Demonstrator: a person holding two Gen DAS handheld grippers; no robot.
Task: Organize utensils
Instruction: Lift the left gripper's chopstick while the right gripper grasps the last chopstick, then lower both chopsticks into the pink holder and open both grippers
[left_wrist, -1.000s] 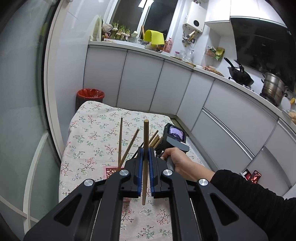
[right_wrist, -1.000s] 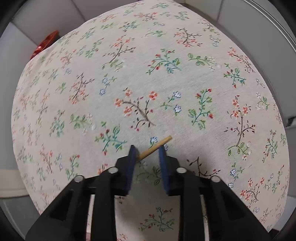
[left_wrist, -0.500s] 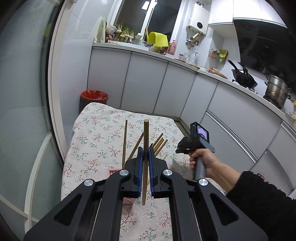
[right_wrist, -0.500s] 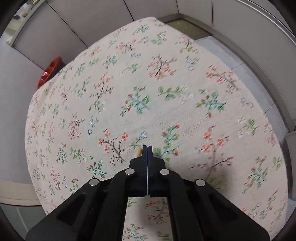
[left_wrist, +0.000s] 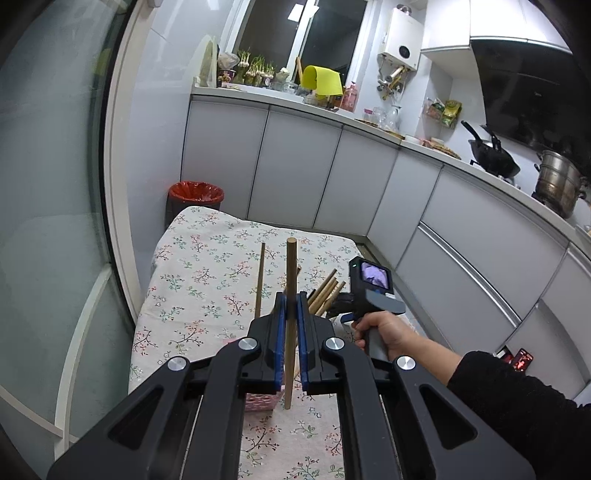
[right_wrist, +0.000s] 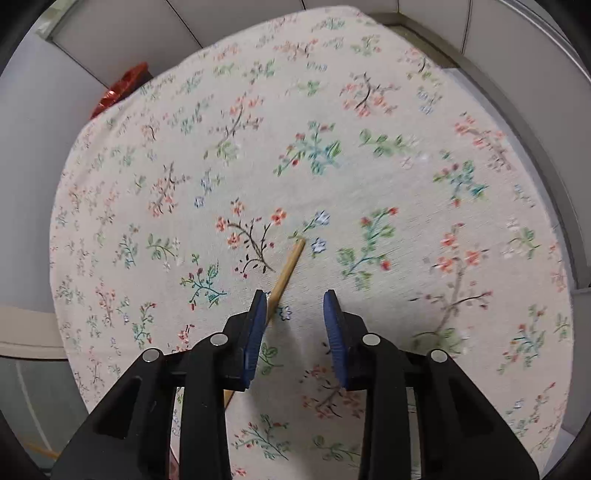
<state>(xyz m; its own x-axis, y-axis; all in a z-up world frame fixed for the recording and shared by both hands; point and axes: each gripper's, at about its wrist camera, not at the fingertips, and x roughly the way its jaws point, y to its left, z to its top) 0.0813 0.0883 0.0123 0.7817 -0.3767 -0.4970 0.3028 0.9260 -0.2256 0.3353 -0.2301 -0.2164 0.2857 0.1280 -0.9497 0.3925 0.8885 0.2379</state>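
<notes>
My left gripper (left_wrist: 291, 306) is shut on a wooden chopstick (left_wrist: 290, 280), holding it upright above the floral tablecloth (left_wrist: 207, 273). Below it a pink holder (left_wrist: 260, 400) shows in part, with a thin chopstick (left_wrist: 260, 280) standing in it and several more chopsticks (left_wrist: 327, 291) leaning right. My right gripper (right_wrist: 294, 306) is open over the tablecloth (right_wrist: 369, 166); a chopstick (right_wrist: 286, 271) leans past its left finger (right_wrist: 256, 325), not clamped. The right gripper also shows in the left wrist view (left_wrist: 369, 291), held by a hand beside the chopsticks.
A red-lined bin (left_wrist: 195, 195) stands beyond the table's far end. White kitchen cabinets (left_wrist: 369, 192) run along the back and right. A glass wall (left_wrist: 55, 221) lies to the left. The table's edge (right_wrist: 546, 206) curves at the right.
My right gripper was shut half a second ago and has opened, with the chopstick now beside its left finger. My left gripper keeps hold of its upright chopstick.
</notes>
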